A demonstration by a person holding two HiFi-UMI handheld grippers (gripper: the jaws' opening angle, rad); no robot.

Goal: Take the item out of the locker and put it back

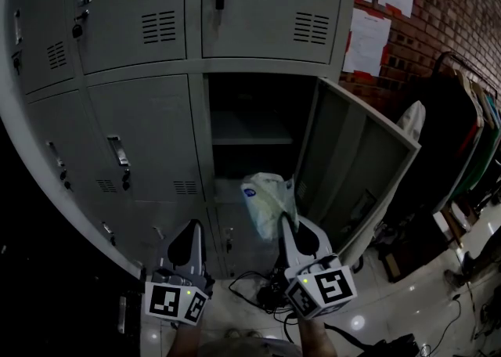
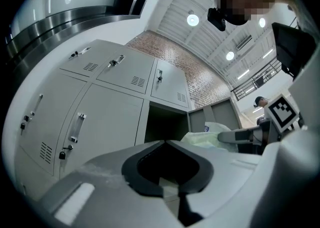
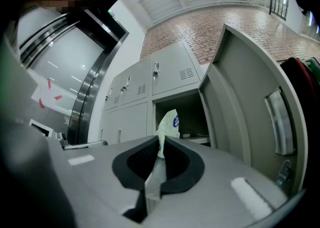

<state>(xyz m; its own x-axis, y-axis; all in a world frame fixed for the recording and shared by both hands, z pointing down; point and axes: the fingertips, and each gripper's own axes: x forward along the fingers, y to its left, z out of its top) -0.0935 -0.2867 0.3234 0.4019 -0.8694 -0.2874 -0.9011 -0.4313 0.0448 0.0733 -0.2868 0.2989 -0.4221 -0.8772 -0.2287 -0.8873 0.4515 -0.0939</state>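
Seemingly done with the taking-out: white plastic bag (image 1: 268,195) pinched by its neck in the fingers of the right gripper (image 1: 286,224), hanging just outside the front edge of the open locker (image 1: 258,68) compartment. Fingers of the left gripper (image 1: 194,228) closed on nothing. Left to do: putting back inside.

Lockers (image 1: 149,120) logged as plain grey. Plastic bag (image 1: 268,200): pale whitish-green, round blue mark printed at its 10 o'clock. Left hand-held gripper (image 1: 193,228) and right hand-held gripper (image 1: 285,222): grey shells, black lining inside the jaws, black-and-white square markers. Brick wall (image 1: 454,11) at 2 o'clock: red-brown, white sheets (image 1: 368,38) noted.
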